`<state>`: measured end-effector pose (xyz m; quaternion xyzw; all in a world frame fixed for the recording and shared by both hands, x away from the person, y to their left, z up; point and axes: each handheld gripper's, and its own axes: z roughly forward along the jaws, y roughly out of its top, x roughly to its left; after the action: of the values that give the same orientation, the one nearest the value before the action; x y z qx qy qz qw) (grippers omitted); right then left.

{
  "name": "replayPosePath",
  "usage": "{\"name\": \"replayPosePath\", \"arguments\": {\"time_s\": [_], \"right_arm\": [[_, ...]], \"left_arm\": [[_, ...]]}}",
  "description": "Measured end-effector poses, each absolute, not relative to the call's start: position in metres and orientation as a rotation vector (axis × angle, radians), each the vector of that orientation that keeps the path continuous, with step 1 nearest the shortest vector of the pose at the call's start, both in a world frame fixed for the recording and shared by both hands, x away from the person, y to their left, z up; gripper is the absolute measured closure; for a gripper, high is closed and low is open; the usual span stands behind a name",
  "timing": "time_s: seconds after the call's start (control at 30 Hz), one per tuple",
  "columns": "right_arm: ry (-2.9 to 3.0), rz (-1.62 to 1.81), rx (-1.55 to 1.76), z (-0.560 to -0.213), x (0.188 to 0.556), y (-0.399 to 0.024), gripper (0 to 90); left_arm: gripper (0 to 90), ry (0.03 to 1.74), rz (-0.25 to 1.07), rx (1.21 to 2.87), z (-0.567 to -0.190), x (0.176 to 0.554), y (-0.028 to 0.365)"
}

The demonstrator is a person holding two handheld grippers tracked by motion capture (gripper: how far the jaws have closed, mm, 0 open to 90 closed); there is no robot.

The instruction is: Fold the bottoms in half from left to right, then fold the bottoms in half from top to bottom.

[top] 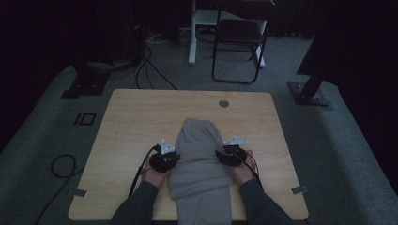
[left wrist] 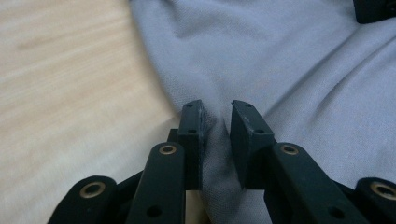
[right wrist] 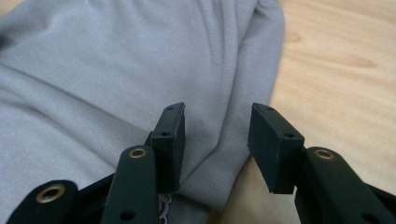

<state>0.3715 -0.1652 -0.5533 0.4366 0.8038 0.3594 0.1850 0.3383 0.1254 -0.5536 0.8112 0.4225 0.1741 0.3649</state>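
Done: grey cloth (top: 199, 161) folded narrow (near end overhangs the table (top: 131, 117))
Left gripper (left wrist: 217, 122): pinching cloth's left edge
Right gripper (right wrist: 217, 128): parted, straddling right edge
Left: right pinch, next fold

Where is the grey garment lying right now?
In the high view the grey garment lies on the wooden table, in its near middle, between the left gripper and right gripper, its near end hanging over the front edge.
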Motion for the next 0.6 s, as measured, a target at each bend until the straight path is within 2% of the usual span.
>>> {"name": "replayPosePath", "arguments": {"time_s": [0.4,0.53,0.6], "right_arm": [[2.264,1.018,1.226,-0.554,0.358,-0.166,56.1],[2.272,1.017,1.230,-0.553,0.357,-0.166,54.7],[2.291,1.016,1.238,-0.552,0.358,-0.165,52.0]], "left_arm": [[73.1,1.087,0.443,2.061,-0.556,0.322,0.127],[68.7,1.085,0.413,2.060,-0.555,0.319,0.127],[62.6,1.084,0.390,2.059,-0.554,0.320,0.126]]}}
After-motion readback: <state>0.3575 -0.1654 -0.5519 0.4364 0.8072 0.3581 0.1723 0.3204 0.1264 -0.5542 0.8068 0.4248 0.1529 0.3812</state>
